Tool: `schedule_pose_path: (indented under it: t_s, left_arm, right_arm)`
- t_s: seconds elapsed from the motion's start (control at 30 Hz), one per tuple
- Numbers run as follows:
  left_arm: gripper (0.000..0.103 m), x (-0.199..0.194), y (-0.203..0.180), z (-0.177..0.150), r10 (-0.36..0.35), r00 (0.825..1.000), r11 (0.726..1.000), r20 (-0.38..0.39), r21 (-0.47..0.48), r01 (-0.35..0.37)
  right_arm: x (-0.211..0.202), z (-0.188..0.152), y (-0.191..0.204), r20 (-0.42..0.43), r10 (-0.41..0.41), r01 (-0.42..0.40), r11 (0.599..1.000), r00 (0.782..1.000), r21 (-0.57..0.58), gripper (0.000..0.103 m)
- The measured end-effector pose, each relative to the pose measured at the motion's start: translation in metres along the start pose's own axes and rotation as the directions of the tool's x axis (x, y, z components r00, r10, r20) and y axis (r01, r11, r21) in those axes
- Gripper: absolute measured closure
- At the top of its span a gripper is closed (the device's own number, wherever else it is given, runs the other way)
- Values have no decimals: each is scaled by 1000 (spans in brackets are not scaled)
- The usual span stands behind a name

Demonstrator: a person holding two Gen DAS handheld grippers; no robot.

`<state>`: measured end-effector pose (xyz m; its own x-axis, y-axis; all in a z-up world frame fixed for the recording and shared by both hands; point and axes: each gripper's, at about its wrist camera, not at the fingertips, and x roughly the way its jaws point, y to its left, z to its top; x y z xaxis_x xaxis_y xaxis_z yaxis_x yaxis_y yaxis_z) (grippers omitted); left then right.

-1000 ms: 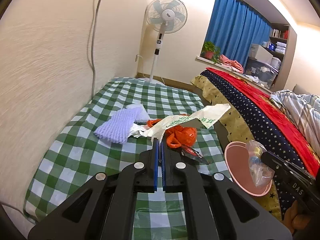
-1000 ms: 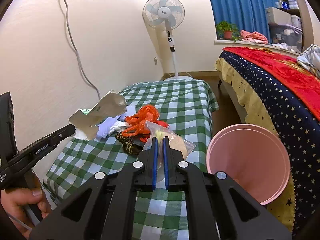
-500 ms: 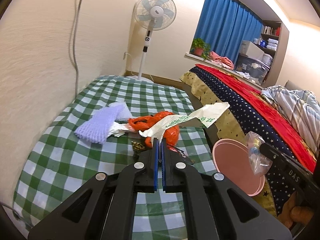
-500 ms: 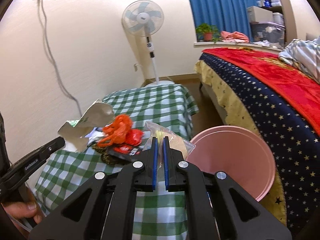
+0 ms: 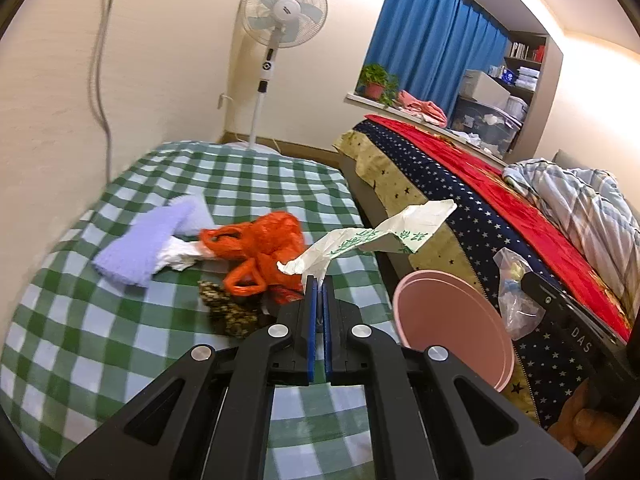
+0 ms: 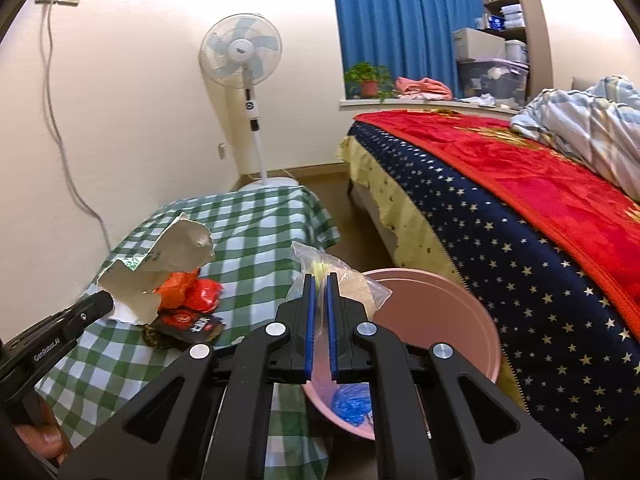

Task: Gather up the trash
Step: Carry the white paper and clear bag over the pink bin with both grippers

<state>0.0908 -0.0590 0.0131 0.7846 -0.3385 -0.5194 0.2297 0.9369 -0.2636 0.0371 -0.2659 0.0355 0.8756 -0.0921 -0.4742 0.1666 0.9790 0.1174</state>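
The pink bin stands on the floor in the gap between the green-checked table and the bed, and everything here is placed from it. The left gripper has its jaws pressed together on the lower end of a crumpled white paper wrapper with green print, which sticks up and out toward the bin's near rim, held above the table edge just beside the bin. The right gripper has its jaws nearly closed on a clear plastic bag holding something pale and something yellow; in the right wrist view the bag hangs at the bin's table-side rim, partly over the opening. Inside the bin, low against its wall, lies a crumpled blue item. On the table, farther from the bin than the wrapper, sits an orange plastic bag, with a dark red-printed packet and a brown speckled scrap just beside it on the side nearer the cameras. Beyond the orange bag, still farther from the bin, lies a lavender knitted cloth touching a bit of white crumpled paper. A standing fan rises by the wall past the far end of the table, well apart from the bin.
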Motion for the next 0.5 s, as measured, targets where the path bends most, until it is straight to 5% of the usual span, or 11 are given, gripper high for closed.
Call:
schedule_pose_path:
  t_s: [0.5]
  left_arm:
    - [101,43,-58,-5,-135,990,989,-50,58,138]
  right_arm:
    - [13,-4,-41,-15,-152,153,985,988,77,97]
